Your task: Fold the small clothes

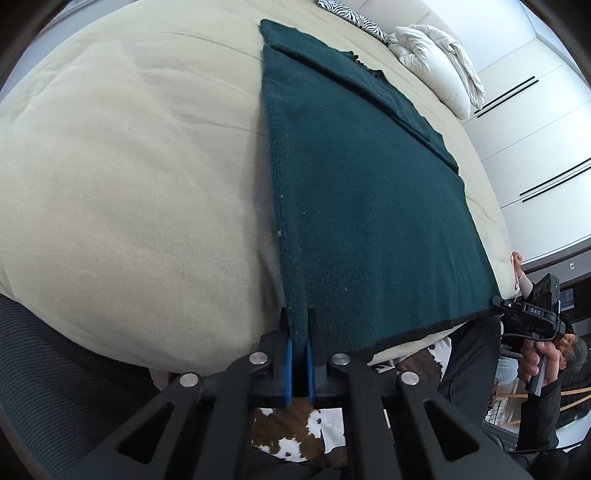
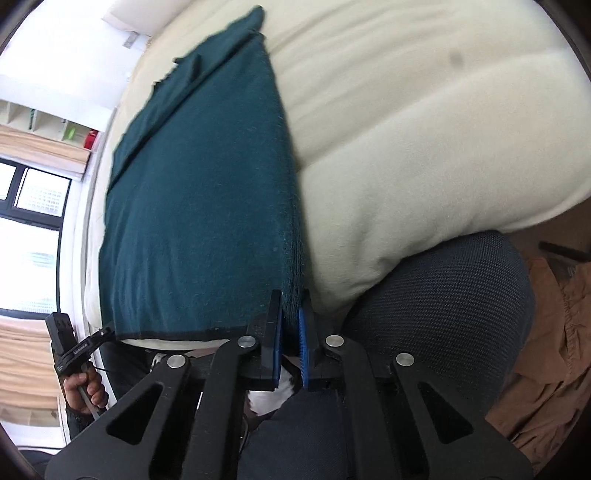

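Observation:
A dark green knit garment lies flat on a cream bed cover, its black-edged hem at the near bed edge. A sleeve is folded over its far right side. My left gripper is shut on the hem's near left corner, the cloth pinched between blue pads. In the right wrist view the same garment runs away from me, and my right gripper is shut on the hem's near right corner. Each view shows the other gripper at the opposite hem corner: the right gripper and the left gripper, each in a hand.
A white bundled duvet and a zebra-print cushion lie at the bed's far end by white wardrobe doors. A cowhide rug shows below. A dark mesh chair, brown cloth and a window flank the bed.

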{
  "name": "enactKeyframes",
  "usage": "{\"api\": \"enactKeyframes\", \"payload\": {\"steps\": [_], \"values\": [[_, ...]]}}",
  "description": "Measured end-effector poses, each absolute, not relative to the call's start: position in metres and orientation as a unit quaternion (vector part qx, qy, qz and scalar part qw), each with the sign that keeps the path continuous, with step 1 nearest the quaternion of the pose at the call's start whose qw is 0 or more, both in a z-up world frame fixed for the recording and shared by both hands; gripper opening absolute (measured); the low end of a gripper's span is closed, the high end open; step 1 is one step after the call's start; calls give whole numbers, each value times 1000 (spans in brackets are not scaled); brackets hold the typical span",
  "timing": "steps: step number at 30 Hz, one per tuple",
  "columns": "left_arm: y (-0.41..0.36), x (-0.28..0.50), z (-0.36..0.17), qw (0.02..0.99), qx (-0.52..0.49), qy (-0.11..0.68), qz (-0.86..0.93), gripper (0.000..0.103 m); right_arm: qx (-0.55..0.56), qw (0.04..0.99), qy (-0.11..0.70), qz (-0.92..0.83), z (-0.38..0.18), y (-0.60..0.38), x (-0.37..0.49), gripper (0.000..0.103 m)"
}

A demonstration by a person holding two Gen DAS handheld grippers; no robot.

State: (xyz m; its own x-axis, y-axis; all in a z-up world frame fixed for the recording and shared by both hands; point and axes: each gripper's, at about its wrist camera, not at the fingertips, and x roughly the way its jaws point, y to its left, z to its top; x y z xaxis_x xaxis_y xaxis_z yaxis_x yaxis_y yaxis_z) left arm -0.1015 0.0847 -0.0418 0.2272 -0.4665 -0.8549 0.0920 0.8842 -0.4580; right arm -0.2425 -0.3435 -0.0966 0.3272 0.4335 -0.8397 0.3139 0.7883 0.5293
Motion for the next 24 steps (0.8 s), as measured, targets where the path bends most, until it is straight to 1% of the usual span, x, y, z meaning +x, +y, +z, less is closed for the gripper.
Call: {"api": "enactKeyframes", "payload": {"steps": [3,12,24], "values": [[85,-103,-32,771,-166,585,-190,7,338,758,556,54,-84,-344,-242,6],[100,-93,10,773,-260,523,-245,7,399,776,477,104,-44,-349,-216,6],[104,-54,25,749,-382,462,-282,6,426,786,425,140,-19,-339,-138,6]]}}
